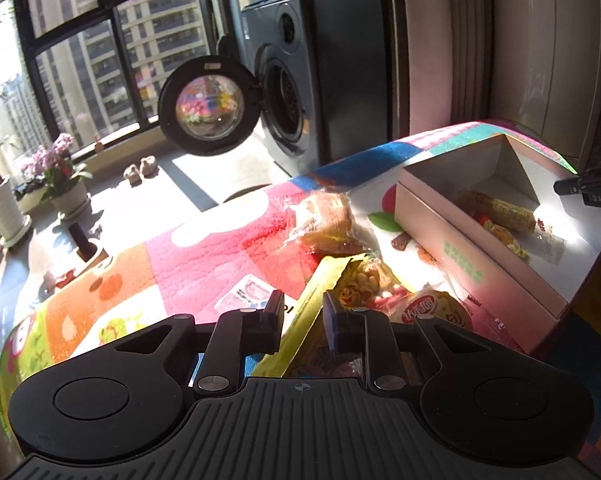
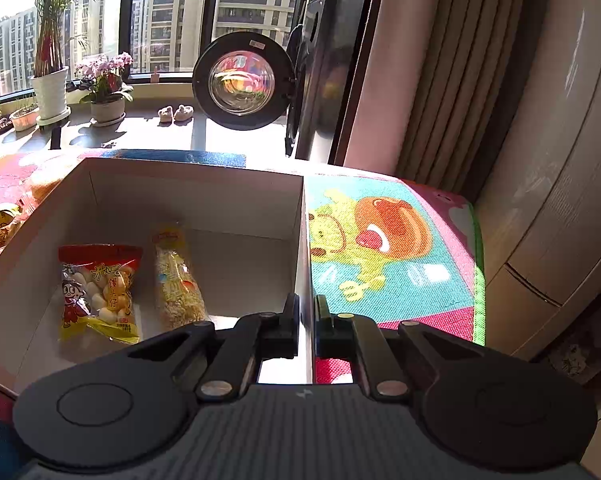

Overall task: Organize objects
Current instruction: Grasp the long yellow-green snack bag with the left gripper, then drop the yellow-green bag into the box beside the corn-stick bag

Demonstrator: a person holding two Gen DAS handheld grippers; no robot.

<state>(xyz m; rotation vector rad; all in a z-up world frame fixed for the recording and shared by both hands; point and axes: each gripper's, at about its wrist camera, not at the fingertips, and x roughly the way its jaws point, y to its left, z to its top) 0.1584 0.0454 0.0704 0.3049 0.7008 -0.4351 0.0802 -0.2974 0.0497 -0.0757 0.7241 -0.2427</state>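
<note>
Left gripper (image 1: 302, 322): fingers clamped on the corner of a yellow snack bag (image 1: 340, 292), held above the play mat (image 1: 204, 248). Ahead of it, a wrapped bread pack (image 1: 324, 216); ahead-right, the white box (image 1: 480, 272).

Right gripper (image 2: 307, 322): fingers pinched on the box's right wall (image 2: 302, 240). Left of the fingers, inside the box: red-and-yellow snack bag (image 2: 98, 292) and noodle pack (image 2: 176, 276), with bare floor between pack and wall. Right of the fingers: open mat.

Both wrist views look forward over the patterned mat (image 1: 204, 248), close above, sharing the white box (image 2: 180, 184) and washer door (image 1: 208, 106).
</note>
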